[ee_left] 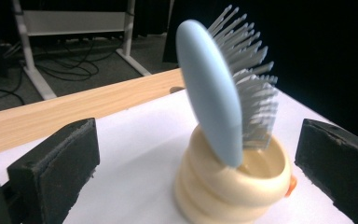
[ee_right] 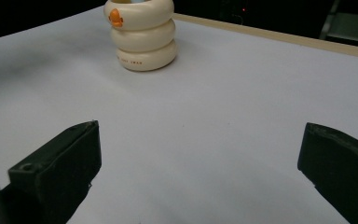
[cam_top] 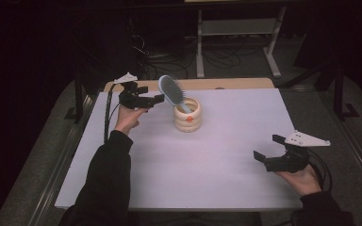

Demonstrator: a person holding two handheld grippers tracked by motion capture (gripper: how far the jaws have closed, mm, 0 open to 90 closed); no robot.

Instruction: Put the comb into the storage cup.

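The left tongs (cam_top: 154, 100) hang wide open above the far left part of the counter (cam_top: 217, 165), jaws pointing at the hairbrush (cam_top: 172, 91) and gripping nothing. That light blue hairbrush stands handle-down in the cream ringed holder (cam_top: 187, 117), head leaning out over the rim toward the left tongs, bristles facing away from them. In the left gripper view the brush (ee_left: 209, 107) sits between the two spread jaws, just beyond them, not touching either. Over on the near right, the right tongs (cam_top: 269, 149) are open too, empty, low over the white counter and well apart from the holder (ee_right: 142, 35), whose orange spot faces them.
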